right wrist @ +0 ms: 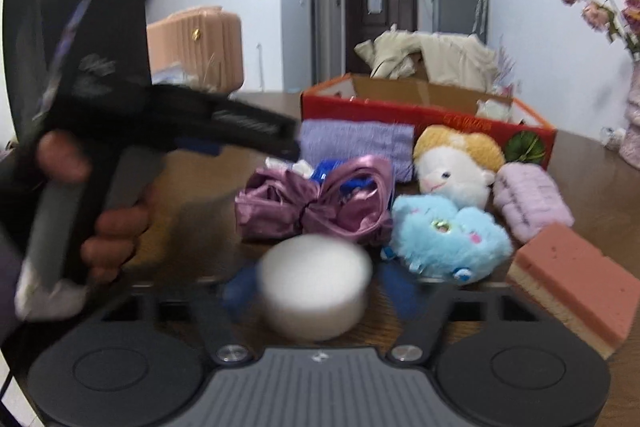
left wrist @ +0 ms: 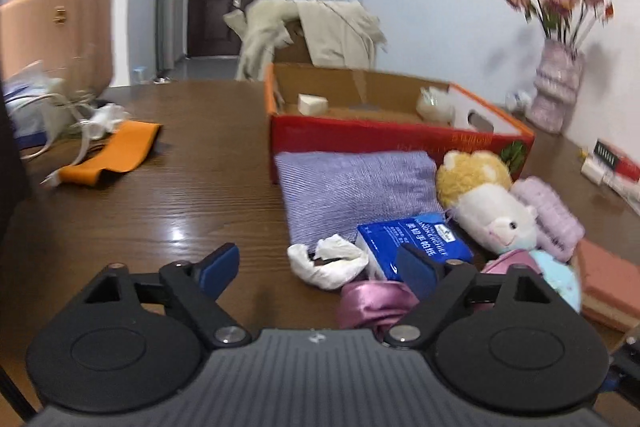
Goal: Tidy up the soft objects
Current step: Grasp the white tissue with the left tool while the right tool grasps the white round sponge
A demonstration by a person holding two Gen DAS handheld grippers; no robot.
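The step in hand looks like picking up the soft things heaped before the red box [right wrist: 424, 123] near the desk's far edge. The right gripper [right wrist: 316, 293] has its jaws apart around a white round sponge [right wrist: 314, 291], blurred, so contact is unclear; next they must clamp and lift. The left gripper [left wrist: 320, 269] stands open over the crumpled tissue [left wrist: 328, 261], holding nothing.
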